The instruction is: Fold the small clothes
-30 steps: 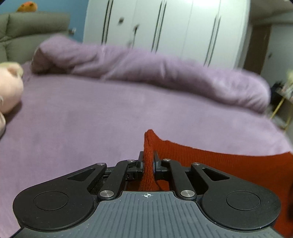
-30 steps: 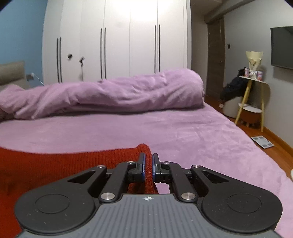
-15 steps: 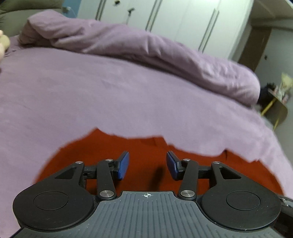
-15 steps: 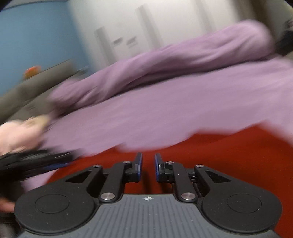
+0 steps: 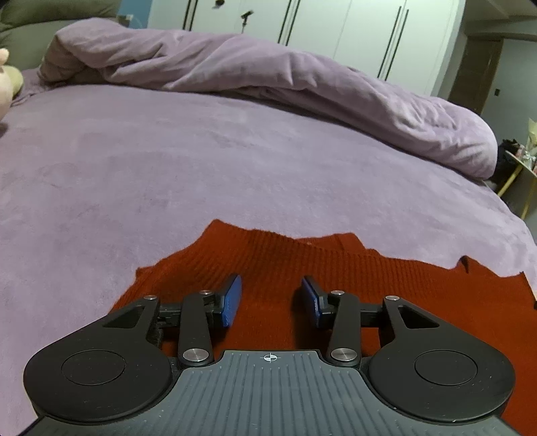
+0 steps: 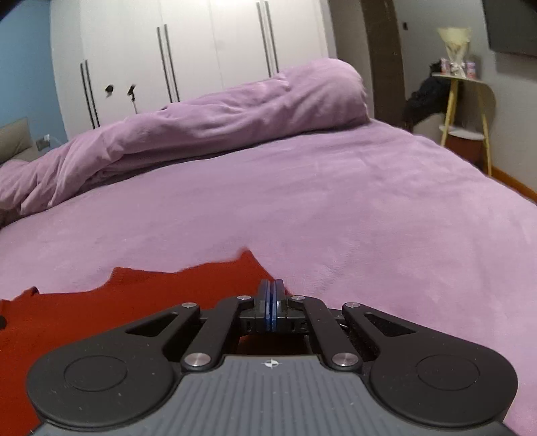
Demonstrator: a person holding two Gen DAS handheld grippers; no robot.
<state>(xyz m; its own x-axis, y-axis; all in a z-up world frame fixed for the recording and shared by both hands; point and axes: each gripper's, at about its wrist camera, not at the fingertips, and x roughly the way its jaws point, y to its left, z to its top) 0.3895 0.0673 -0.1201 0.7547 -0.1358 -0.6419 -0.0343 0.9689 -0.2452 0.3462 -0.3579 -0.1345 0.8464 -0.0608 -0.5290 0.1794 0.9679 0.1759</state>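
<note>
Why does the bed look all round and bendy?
Left wrist view: the fisheye lens bulges the bed into a dome and tilts the wardrobe. Right wrist view: same bend, slightly soft, with bright glare on the wardrobe top; the sweater edge looks smeared.

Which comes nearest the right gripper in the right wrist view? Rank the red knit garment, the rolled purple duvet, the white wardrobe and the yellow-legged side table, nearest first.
1. Red knit garment: right beneath the right gripper, spreading left.
2. Rolled purple duvet: across the far side of the bed.
3. Yellow-legged side table and white wardrobe: both beyond the bed, table at right, wardrobe behind the duvet; too close to call.
</note>
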